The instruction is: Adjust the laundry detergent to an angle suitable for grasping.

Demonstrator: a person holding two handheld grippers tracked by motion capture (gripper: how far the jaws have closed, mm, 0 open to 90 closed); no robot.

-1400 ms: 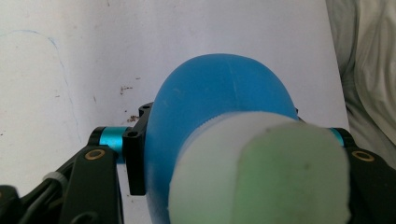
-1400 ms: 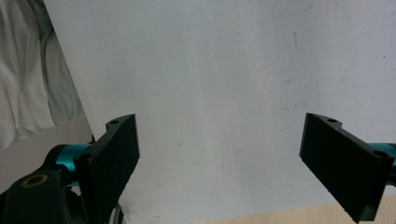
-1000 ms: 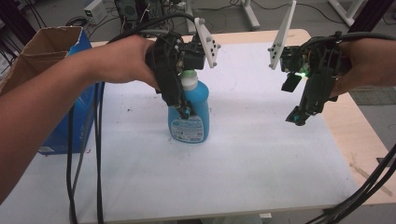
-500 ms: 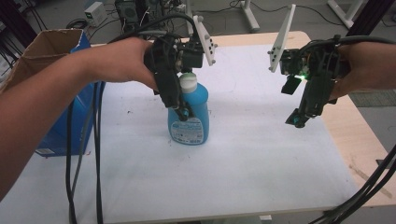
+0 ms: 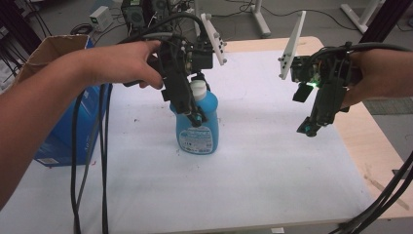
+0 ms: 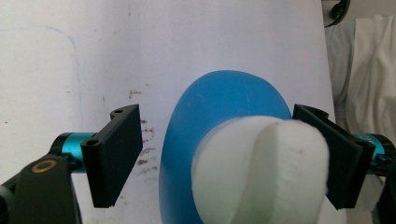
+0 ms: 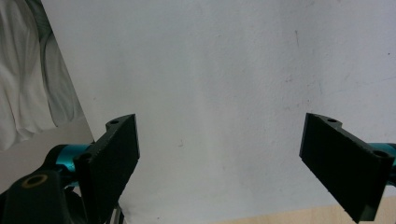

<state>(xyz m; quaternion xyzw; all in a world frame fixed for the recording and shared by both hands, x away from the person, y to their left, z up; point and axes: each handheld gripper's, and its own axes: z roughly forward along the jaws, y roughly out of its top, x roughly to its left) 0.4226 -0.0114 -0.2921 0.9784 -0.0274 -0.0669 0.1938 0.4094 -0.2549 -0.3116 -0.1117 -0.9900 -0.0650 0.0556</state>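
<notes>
The left gripper (image 5: 197,114) hangs over a blue plastic detergent bottle with a white cap (image 5: 197,127), pointing down along the bottle's side. Its jaws have just been opening. In the left gripper view the bottle's cap and blue shoulder (image 6: 219,121) sit between the two black pads: the pad on the left of that view stands clear of the bottle with white table showing in the gap, while the pad on the right of that view lies right against the cap's edge, and whether it presses there cannot be told. The grip is loosened, not clamped.

The bottle stands upright on the white-covered table (image 5: 253,170), a little left of the middle, its printed label facing the person. Small dark specks mark the cover just beside its base.

The right gripper (image 5: 308,130) hovers above the table's right part, well apart from the bottle, tilted downward. In the right gripper view its jaws stand wide apart with only the bare white cover (image 7: 224,93) between them; it holds and touches nothing.

Nothing lies between the two grippers. At the table's left edge a blue cardboard box with an open brown top (image 5: 68,126) stands near the left forearm, and black cables (image 5: 90,161) hang from the left gripper across the table's near left corner. Beyond the right gripper the bare wooden table edge (image 5: 375,146) shows past the cover.
</notes>
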